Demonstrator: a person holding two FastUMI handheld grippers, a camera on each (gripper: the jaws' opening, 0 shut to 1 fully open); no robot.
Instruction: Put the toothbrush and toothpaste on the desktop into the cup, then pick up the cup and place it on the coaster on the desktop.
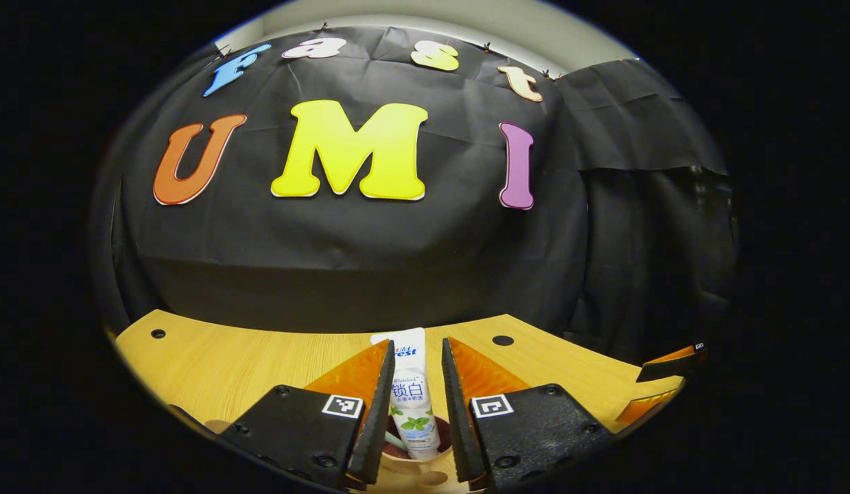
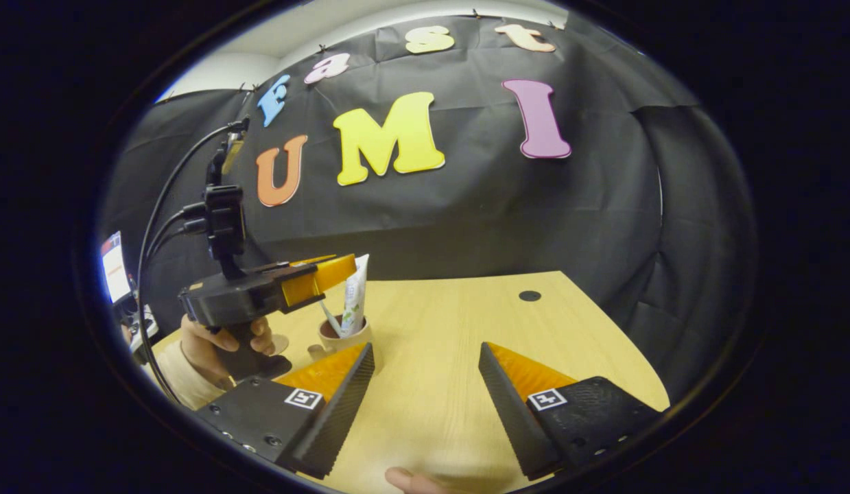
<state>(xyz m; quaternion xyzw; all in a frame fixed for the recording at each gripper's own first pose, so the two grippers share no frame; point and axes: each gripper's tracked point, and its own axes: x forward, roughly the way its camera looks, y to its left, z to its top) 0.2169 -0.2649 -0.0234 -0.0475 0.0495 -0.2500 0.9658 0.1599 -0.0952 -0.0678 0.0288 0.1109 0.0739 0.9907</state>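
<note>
A white toothpaste tube (image 1: 411, 398) stands upright in a tan cup (image 1: 404, 472) on the wooden table. It sits between the fingers of my left gripper (image 1: 417, 342): the left finger is against it and a narrow gap shows at the right finger, so the gripper is open. In the right gripper view the left gripper (image 2: 332, 269), held by a hand (image 2: 212, 346), hovers over the cup (image 2: 342, 337). The tube (image 2: 354, 295) and a toothbrush handle (image 2: 328, 319) lean in it. My right gripper (image 2: 425, 346) is wide open over bare table, right of the cup.
The wooden table (image 2: 452, 322) has round holes (image 2: 529, 296) near its far edge, where the black cloth wall begins. A pale round disc (image 2: 282, 342) lies by the hand, left of the cup. A lit screen (image 2: 113, 266) stands at far left.
</note>
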